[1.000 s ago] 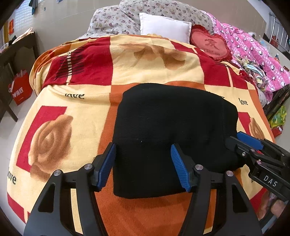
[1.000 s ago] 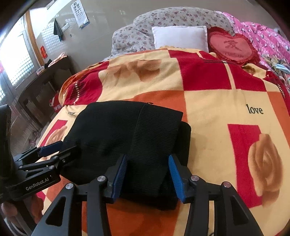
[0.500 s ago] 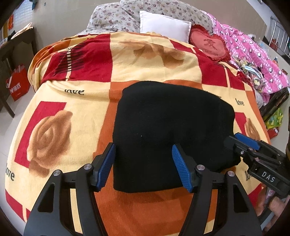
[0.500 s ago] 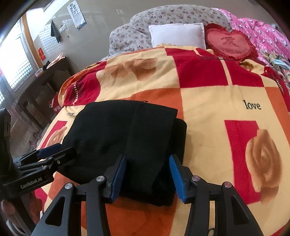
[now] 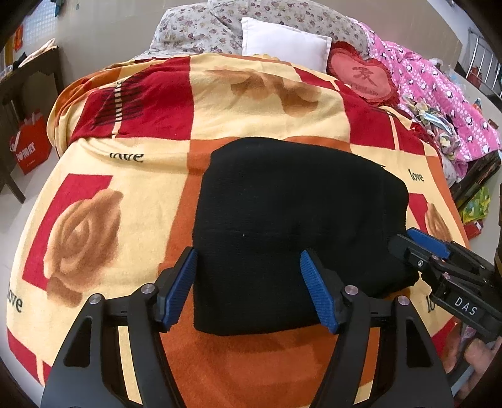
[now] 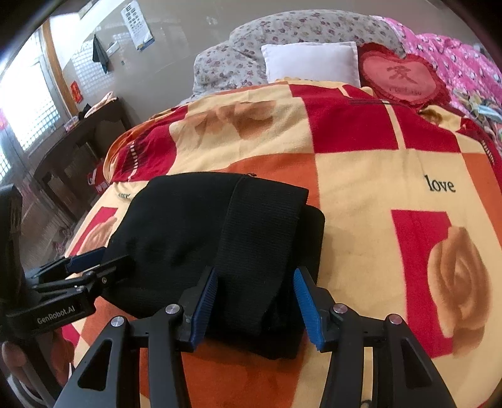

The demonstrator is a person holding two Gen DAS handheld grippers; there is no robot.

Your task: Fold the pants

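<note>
The black pants (image 5: 291, 219) lie folded into a compact block on the red, orange and cream rose blanket (image 5: 125, 194); in the right wrist view (image 6: 219, 244) the ribbed waistband lies on top. My left gripper (image 5: 249, 287) is open and empty, its blue pads either side of the block's near left edge, just above it. My right gripper (image 6: 255, 301) is open and empty at the block's near right end. Each gripper shows in the other's view: the right one (image 5: 420, 248), the left one (image 6: 94, 263).
A white pillow (image 5: 284, 42), a red heart cushion (image 5: 364, 77) and a floral pillow (image 5: 200, 28) sit at the bed's head. Pink bedding (image 5: 439, 94) is piled on the right. A dark table (image 6: 72, 138) and a red bag (image 5: 28, 144) stand left of the bed.
Both grippers have drawn back slightly toward the near edge of the folded pants and stayed open. The pants have not moved.
</note>
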